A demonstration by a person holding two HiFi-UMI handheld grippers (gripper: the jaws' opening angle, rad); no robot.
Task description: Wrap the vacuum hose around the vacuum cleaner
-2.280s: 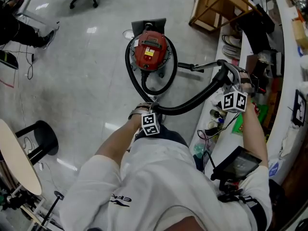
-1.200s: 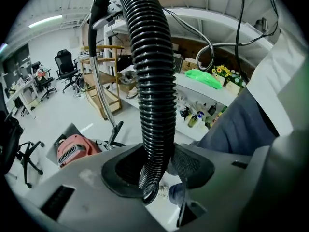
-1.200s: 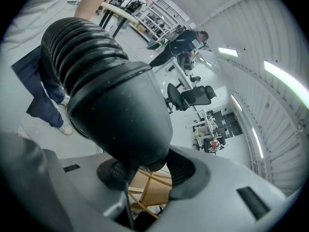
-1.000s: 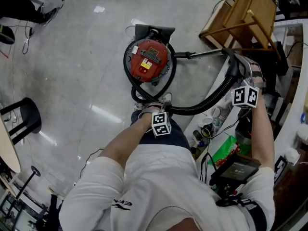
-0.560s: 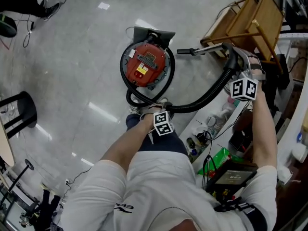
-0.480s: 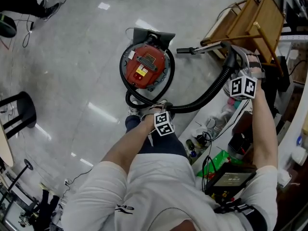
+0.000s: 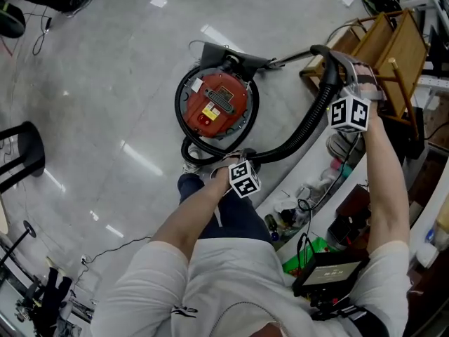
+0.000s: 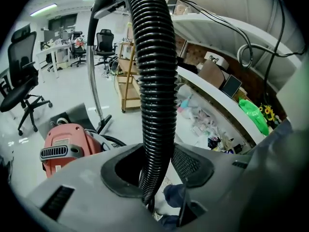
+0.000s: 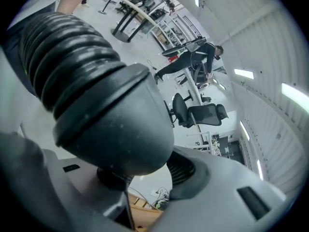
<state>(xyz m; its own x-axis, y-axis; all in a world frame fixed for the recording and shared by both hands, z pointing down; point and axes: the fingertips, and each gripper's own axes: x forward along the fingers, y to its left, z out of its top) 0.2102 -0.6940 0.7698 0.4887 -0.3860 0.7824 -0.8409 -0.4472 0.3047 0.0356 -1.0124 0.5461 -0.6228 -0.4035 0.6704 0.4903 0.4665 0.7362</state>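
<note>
The left tongs are clamped on the ribbed black hose low over the floor. The right tongs are closed on the hose's smooth black end cuff, higher and to the right. The hose arcs between the two, and beyond the left tongs it loops round the near side of the red vacuum cleaner standing on the floor. A yellow label sits on the red lid, its print too small to read. A metal wand slants beyond the canister. A wooden rack and a green bag crowd the right side. Office chairs stand farther off.
</note>
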